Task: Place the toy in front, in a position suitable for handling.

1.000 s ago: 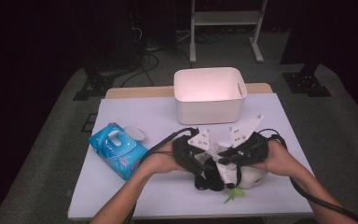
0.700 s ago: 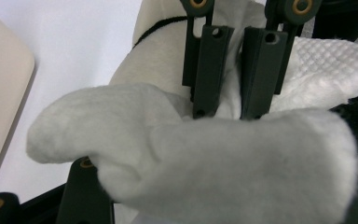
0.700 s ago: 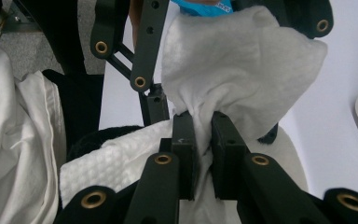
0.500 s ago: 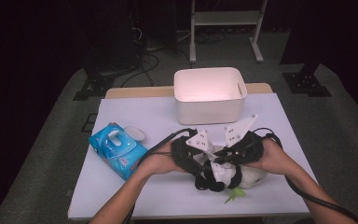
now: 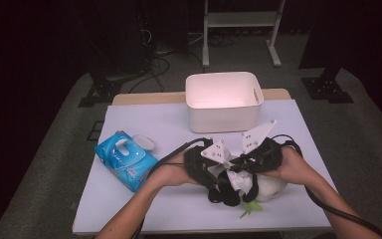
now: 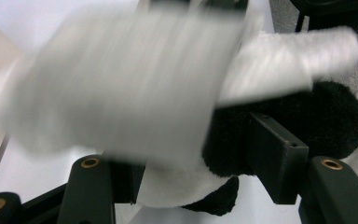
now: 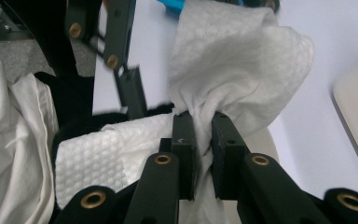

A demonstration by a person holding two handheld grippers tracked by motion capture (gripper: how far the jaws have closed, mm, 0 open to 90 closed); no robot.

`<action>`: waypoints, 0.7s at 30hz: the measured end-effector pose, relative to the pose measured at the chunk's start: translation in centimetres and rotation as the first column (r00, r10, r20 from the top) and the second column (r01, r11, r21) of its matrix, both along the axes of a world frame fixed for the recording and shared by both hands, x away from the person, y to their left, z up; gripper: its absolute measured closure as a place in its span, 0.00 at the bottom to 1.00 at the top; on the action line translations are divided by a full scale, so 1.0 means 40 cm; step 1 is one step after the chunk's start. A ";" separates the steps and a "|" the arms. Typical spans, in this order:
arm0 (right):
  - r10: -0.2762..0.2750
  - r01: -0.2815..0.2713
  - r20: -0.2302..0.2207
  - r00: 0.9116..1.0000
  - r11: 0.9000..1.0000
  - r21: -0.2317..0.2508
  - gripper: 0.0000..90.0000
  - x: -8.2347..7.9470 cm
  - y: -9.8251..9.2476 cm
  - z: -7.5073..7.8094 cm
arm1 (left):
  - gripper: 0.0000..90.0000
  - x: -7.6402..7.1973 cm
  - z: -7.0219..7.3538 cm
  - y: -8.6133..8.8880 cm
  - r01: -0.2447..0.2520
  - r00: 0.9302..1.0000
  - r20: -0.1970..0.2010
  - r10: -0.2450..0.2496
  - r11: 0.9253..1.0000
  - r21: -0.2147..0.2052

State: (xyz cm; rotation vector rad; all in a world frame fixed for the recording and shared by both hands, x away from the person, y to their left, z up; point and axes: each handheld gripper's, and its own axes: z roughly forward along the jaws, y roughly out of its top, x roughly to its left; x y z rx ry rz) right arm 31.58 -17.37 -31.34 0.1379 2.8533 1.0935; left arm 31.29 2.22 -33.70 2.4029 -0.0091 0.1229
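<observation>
Wipe applied to panda plush at the table's near edge; both grippers much as in the earlier frames.

The right gripper pinches a bunched white wet wipe between near-closed jaws. The left gripper clamps the black-and-white panda plush with half-spread jaws. Plush and wipe sit at the near edge of the table, in front of the white bin. The blue wipes pack lies unmoved to the left. The right hand has shifted only slightly.
</observation>
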 end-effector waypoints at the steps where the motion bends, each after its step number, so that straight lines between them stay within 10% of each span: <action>1: 0.006 -0.006 -0.002 1.000 1.000 0.001 0.90 0.002 0.012 -0.002 | 0.45 -0.002 -0.001 -0.001 0.000 1.000 0.000 0.000 1.000 0.000; 7: 0.022 -0.022 -0.004 1.000 1.000 -0.008 0.90 0.008 0.026 -0.003 | 0.46 -0.002 -0.006 0.012 -0.003 1.000 -0.011 0.003 1.000 -0.018; 21: -0.119 0.118 -0.036 0.992 0.993 -0.010 0.90 0.013 -0.130 -0.029 | 0.45 -0.001 0.000 0.010 -0.005 1.000 -0.022 0.005 1.000 -0.001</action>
